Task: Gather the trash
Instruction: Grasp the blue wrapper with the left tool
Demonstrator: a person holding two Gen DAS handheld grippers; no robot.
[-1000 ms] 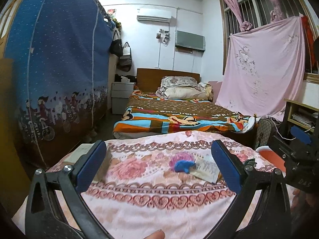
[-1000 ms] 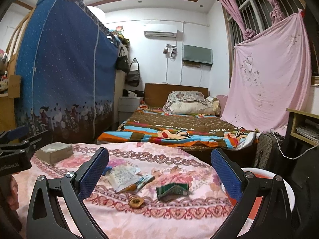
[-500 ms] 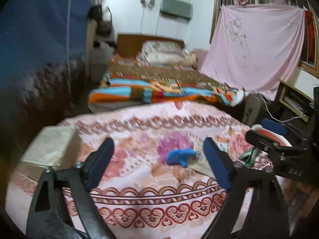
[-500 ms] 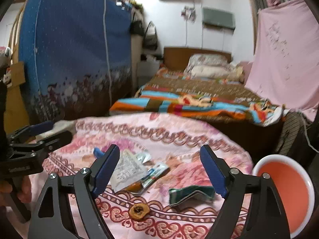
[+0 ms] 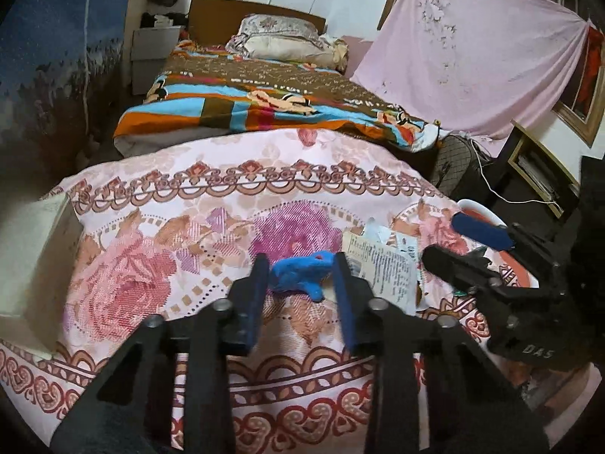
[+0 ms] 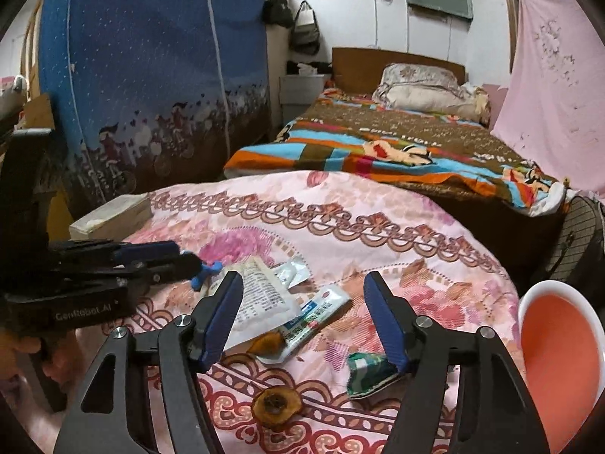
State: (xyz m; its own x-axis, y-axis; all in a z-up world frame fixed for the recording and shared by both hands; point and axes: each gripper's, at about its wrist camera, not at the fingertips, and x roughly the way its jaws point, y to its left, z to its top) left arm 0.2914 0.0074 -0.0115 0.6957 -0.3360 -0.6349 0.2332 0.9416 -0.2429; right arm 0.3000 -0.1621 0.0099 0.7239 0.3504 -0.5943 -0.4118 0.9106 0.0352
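Trash lies on a round table under a pink floral cloth [image 5: 151, 196]. My left gripper [image 5: 300, 265] is closing, and its pads press on a crumpled blue scrap [image 5: 298, 278] that fills the gap between them. From the right wrist view the left gripper [image 6: 177, 255] shows side-on with the blue scrap [image 6: 204, 270] sticking out at its tip. My right gripper [image 6: 302, 283] hangs above the cloth, jaws closing but apart, gripping nothing. Under it lie a white printed packet [image 6: 261, 299], a white-and-blue tube [image 6: 321, 310] and a brown dried piece [image 6: 268, 342]. A green wrapper [image 6: 368, 374] lies by its right finger.
A red basin with a white rim [image 6: 559, 340] stands low at the table's right edge. A pale box [image 5: 30, 257] sits on the table's left side. A dried fruit slice [image 6: 276, 405] lies near the front. A bed [image 5: 264, 94] and a blue wardrobe cover [image 6: 151, 75] stand behind.
Both grippers tipped downward and came in over the table. The left jaws narrowed from wide apart onto the blue scrap. The right jaws narrowed partway.
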